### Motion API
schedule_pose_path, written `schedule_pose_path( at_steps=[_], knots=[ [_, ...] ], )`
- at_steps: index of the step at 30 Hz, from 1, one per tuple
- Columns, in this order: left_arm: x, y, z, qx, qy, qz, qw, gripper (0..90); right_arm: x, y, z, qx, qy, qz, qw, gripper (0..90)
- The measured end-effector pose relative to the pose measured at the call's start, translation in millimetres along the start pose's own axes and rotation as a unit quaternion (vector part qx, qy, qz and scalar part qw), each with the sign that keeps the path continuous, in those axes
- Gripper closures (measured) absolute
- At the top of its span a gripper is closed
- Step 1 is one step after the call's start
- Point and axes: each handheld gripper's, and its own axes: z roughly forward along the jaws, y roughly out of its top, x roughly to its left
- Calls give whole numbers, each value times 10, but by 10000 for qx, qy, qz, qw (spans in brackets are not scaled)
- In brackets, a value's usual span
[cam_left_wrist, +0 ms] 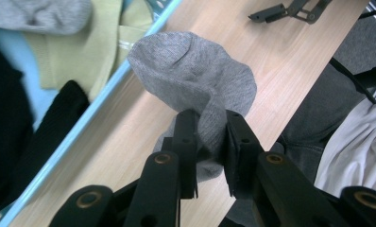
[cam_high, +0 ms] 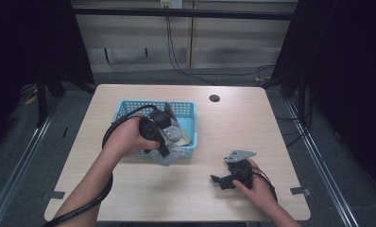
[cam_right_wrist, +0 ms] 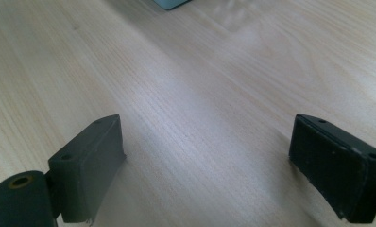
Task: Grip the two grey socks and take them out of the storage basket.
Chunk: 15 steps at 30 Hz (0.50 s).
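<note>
While no task's given, high view: left tool [cam_high: 163, 142] lifts a grey sock [cam_high: 169, 153] at blue basket [cam_high: 188, 109] front | left gripper view: jaws pinching sock over worktop [cam_left_wrist: 280, 66] | right gripper view: right tool [cam_right_wrist: 205, 163] wide open, empty; probably lay sock flat next.

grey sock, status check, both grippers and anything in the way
Left gripper shut on grey sock, held by blue basket front rim. Right gripper open over bare table. Nothing in the way.
</note>
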Motion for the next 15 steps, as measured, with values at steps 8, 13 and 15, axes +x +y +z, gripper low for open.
schedule_pose_path(
  at_steps=[8, 13, 15],
  knots=[
    [-138, -13, 245, 10, -76, 273, 9996, 763, -2, -1, 2, -7, 4, -12, 10000, 104],
    [-166, -2, 424, 149, -126, 367, 9991, 759, -2, -1, 2, -8, -2, -19, 10000, 104],
    [-174, 6, 486, 188, -107, 385, 9990, 758, -2, -1, 2, -8, 4, -12, 10000, 104]
  ],
)
